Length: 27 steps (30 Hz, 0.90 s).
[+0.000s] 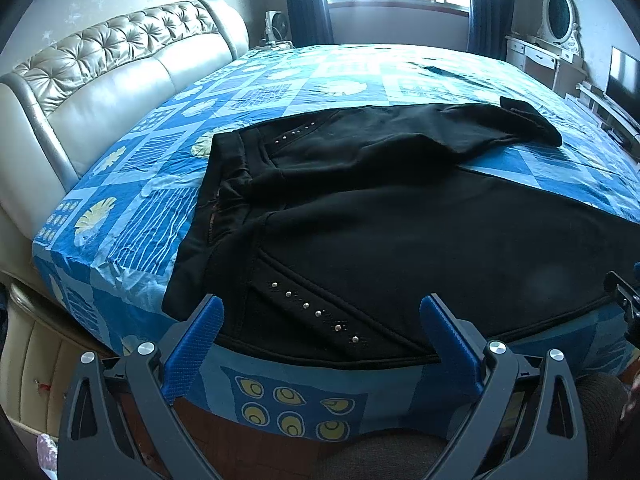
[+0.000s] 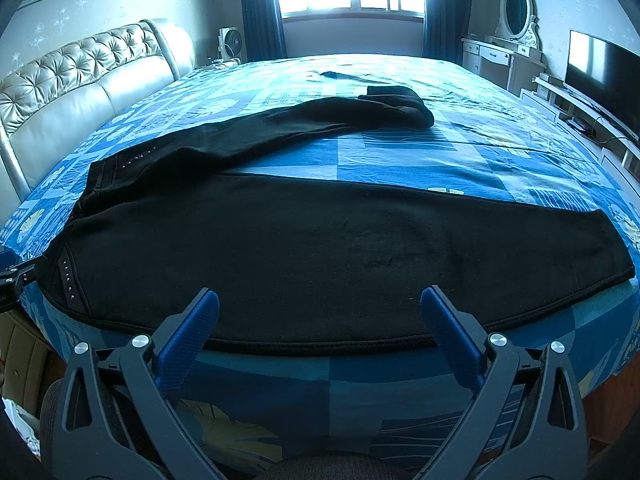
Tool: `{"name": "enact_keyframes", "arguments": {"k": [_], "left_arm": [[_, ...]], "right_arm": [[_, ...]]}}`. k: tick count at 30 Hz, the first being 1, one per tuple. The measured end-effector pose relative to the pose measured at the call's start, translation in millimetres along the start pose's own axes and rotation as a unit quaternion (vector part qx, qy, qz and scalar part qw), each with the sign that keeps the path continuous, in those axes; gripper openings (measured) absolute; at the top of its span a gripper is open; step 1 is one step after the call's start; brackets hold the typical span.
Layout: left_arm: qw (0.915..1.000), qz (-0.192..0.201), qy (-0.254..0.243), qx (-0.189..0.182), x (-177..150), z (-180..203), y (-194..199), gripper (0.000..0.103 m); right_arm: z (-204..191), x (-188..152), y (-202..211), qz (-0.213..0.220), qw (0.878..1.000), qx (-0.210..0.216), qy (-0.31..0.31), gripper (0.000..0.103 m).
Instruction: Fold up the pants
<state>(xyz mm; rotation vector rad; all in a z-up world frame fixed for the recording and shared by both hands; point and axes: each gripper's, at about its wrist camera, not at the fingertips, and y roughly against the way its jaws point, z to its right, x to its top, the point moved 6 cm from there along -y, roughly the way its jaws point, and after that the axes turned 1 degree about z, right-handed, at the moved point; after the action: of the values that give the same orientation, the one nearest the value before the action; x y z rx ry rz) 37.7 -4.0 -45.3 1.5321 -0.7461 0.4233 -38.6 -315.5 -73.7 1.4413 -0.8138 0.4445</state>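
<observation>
**Both grippers spread wide at the bed's near edge**

Our left gripper (image 1: 322,312) hovers with its jaws spread wide and nothing between them; just past its fingertips lies the waist end of the black pants (image 1: 360,216), with a studded pocket (image 1: 316,312) sitting between the two blue pads (image 1: 196,344). Beyond the jaws, the far leg bends away across the blue patterned bedsheet (image 1: 132,208). Our right gripper (image 2: 320,308) is likewise spread and empty, its pads (image 2: 452,336) framing the near leg's lower hem edge, which runs rightward past the right jaw toward the cuff (image 2: 612,248).
</observation>
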Motion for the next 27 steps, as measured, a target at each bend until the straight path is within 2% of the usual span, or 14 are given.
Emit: {"name": "enact_keyframes", "arguments": {"k": [13,27], "left_arm": [[0.9991,0.007,-0.002,-0.041,1.2,10.8,6.5,0.098],[0.9988,0.004,-0.008,-0.048,0.7,14.5,5.2,0.098]], "right_arm": [[0.7,-0.3,0.5,0.0,1.0,0.0,-0.002,0.101],[1.3,-0.4,0.0,0.0,1.0,0.0,-0.003,0.101]]}}
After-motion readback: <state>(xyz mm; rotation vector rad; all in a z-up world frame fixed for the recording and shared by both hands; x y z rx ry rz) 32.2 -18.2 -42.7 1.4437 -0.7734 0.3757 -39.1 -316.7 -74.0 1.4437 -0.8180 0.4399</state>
